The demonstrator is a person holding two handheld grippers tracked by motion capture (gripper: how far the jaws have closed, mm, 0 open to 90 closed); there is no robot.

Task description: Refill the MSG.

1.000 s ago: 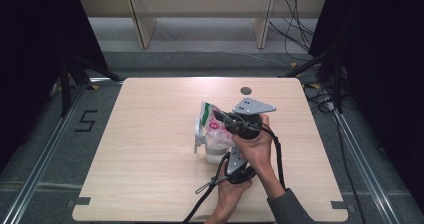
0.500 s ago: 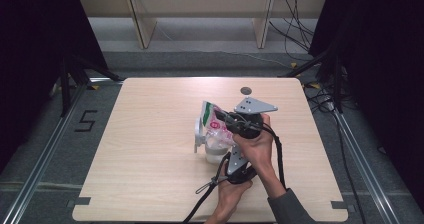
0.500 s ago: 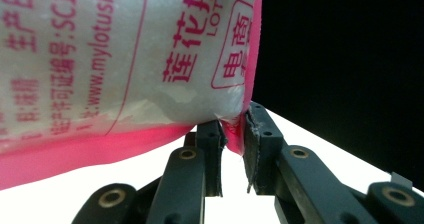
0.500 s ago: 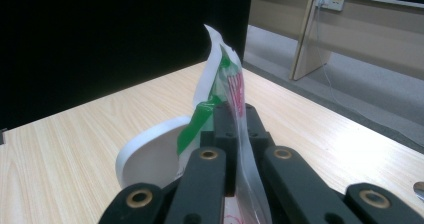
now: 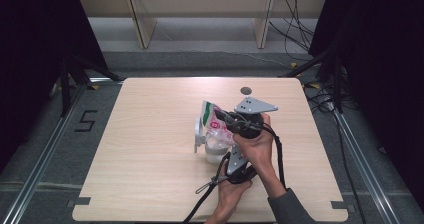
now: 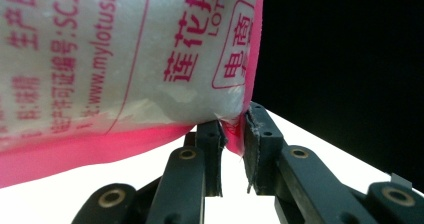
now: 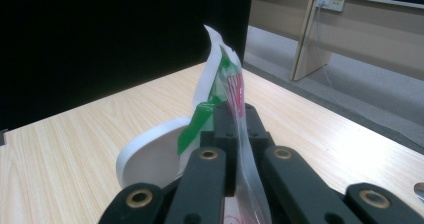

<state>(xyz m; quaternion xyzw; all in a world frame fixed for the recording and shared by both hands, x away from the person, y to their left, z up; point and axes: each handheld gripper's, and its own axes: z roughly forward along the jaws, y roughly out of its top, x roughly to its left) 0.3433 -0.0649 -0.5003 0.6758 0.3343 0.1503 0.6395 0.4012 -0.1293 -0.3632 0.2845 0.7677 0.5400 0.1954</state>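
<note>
A clear plastic bag (image 5: 214,120) of white granules, printed in pink and green, hangs tilted over a white cup (image 5: 210,153) with a handle near the table's middle. My right gripper (image 5: 223,118), with its grey plate on top, is shut on the bag's upper green-and-pink edge (image 7: 227,91). In the right gripper view the white cup (image 7: 145,159) sits just behind the jaws. My left gripper (image 5: 227,153) comes up from below and is shut on the bag's pink bottom corner (image 6: 234,129). The bag's filled body (image 6: 125,54) bulges to the left of that grip.
The wooden table (image 5: 150,184) has open room to the left of and in front of the cup. A small dark round spot (image 5: 245,90) lies near the far edge. Black cables (image 5: 277,154) trail from the grippers. Shelf legs (image 5: 140,26) stand beyond the table.
</note>
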